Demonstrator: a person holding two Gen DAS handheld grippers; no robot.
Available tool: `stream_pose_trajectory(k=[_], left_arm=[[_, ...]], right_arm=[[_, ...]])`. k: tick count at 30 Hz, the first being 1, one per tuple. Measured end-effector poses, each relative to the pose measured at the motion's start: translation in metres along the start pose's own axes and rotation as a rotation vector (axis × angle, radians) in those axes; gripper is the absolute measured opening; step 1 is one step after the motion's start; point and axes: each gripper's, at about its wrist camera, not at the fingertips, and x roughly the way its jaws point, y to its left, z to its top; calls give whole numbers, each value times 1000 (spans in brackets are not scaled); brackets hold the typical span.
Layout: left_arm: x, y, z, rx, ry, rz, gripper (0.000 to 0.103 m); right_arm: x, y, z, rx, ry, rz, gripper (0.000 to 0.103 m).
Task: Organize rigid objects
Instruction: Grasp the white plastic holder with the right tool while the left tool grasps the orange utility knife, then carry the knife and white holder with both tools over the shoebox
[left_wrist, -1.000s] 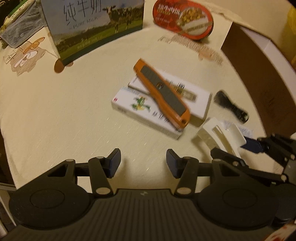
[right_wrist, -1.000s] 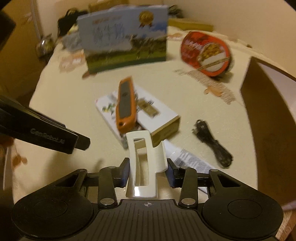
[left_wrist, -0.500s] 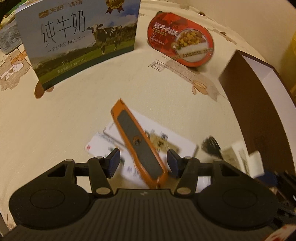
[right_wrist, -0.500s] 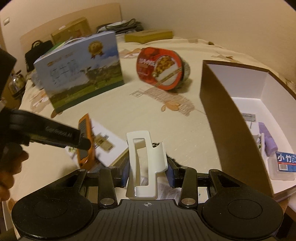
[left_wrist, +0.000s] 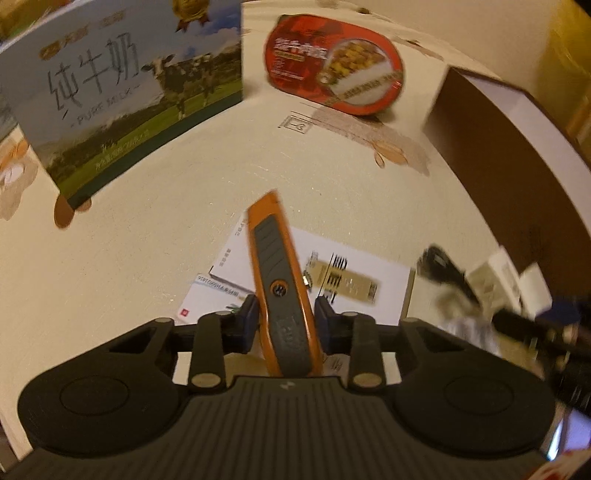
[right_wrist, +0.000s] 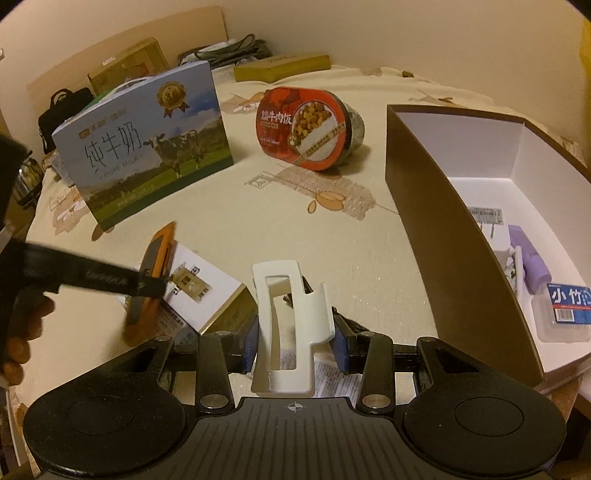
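Cream tablecloth (right_wrist: 369, 258) under both my tongs, brown box (right_wrist: 443, 236) at right.
My left gripper (left_wrist: 284, 314) is clamped on the orange knife (left_wrist: 277, 273) above a white carton (left_wrist: 354, 273); my right gripper (right_wrist: 295, 341) pinches a white clip (right_wrist: 291, 314) beside the box.

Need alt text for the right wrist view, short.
Right tongs grip a white plastic holder above a cream tablecloth. Right: open brown box. Left: left tongs at an orange utility knife.
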Motion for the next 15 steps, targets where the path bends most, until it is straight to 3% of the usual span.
stream_pose_trajectory(k=[9, 15], left_arm=[[1, -6, 12, 51, -10, 5, 31], [14, -12, 17, 83, 28, 42, 31]], right_arm=[[0, -4, -2, 12, 5, -6, 37], [1, -8, -1, 21, 5, -18, 37]])
